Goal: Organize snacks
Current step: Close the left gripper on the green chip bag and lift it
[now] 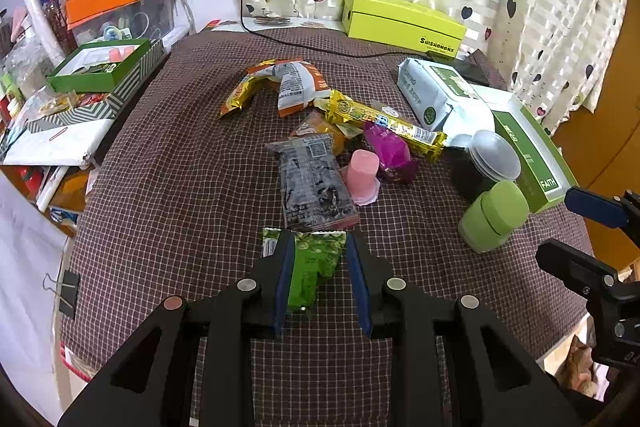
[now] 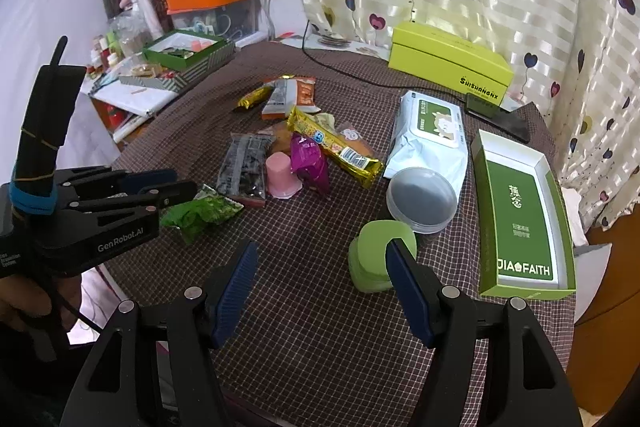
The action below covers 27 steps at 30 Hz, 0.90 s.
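Left gripper (image 1: 318,277) straddles the green snack packet (image 1: 314,267): one pad lies against the packet's left side, the other shows a gap, so whether it's actually pinched I can't tell. From the right wrist view the packet (image 2: 200,213) sticks out past the fingertips, low over the checked tablecloth (image 2: 320,327), contact unclear; probably the first pick, since it's the nearest item. Right gripper (image 2: 324,291) jaws spread wide, nothing between them, just cloth below. Just beyond its right finger: a green lidded jar (image 2: 374,259), then a stack of clear lids (image 2: 424,201). Further right, an open green box (image 2: 560,219), empty tray up, likely the drop target given it's parked within reach. Ahead of the left jaws, the rest of the snacks sit in a loose heap: dark seaweed pack (image 1: 314,183), pink jelly cup (image 1: 362,177), purple wrapper (image 1: 390,149), gold bar (image 1: 384,121), orange-white bag (image 1: 298,85). Wet wipes pack (image 2: 430,135) and a lime box (image 2: 448,67) lie beyond, not snacks.
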Each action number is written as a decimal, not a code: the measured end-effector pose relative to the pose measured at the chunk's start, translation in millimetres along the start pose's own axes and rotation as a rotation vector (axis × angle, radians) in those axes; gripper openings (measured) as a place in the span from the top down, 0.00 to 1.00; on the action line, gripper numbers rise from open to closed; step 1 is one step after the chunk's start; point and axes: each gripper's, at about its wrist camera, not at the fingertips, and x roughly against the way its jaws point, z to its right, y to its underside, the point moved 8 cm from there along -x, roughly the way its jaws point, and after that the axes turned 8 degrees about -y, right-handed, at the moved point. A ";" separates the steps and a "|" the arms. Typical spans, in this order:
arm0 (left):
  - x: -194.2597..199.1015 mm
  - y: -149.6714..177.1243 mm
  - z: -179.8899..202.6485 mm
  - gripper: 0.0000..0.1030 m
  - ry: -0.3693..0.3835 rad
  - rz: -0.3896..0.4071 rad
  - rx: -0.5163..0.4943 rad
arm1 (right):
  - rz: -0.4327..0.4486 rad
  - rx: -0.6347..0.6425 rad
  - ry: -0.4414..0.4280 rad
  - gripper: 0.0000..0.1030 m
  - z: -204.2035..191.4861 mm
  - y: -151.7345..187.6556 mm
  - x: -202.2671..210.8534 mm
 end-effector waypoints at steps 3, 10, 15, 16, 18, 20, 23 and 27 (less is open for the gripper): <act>-0.8 0.2 -2.0 0.73 -0.003 0.002 0.002 | -0.003 0.000 -0.001 0.35 -1.3 -0.6 -1.8; -4.2 1.2 -6.8 0.73 -0.007 -0.003 0.010 | -0.018 0.004 -0.018 0.35 -5.2 -1.0 -7.9; -7.9 2.4 -10.0 0.73 -0.015 -0.010 0.014 | -0.028 0.015 -0.023 0.35 -9.4 -2.3 -11.9; -8.6 2.6 -10.8 0.73 -0.014 -0.011 0.016 | -0.030 0.016 -0.024 0.35 -10.0 -2.8 -12.5; -9.6 3.4 -11.6 0.73 -0.011 -0.014 0.019 | -0.033 0.015 -0.026 0.35 -11.1 -3.5 -13.7; -11.1 4.0 -14.1 0.73 -0.006 -0.016 0.027 | -0.038 0.012 -0.026 0.35 -11.8 -4.1 -15.3; -13.2 4.4 -19.8 0.73 0.004 -0.019 0.046 | -0.043 0.014 -0.027 0.35 -12.5 -5.9 -17.4; -16.1 4.4 -27.0 0.73 0.032 -0.025 0.069 | -0.048 0.019 -0.030 0.35 -14.0 -7.0 -20.3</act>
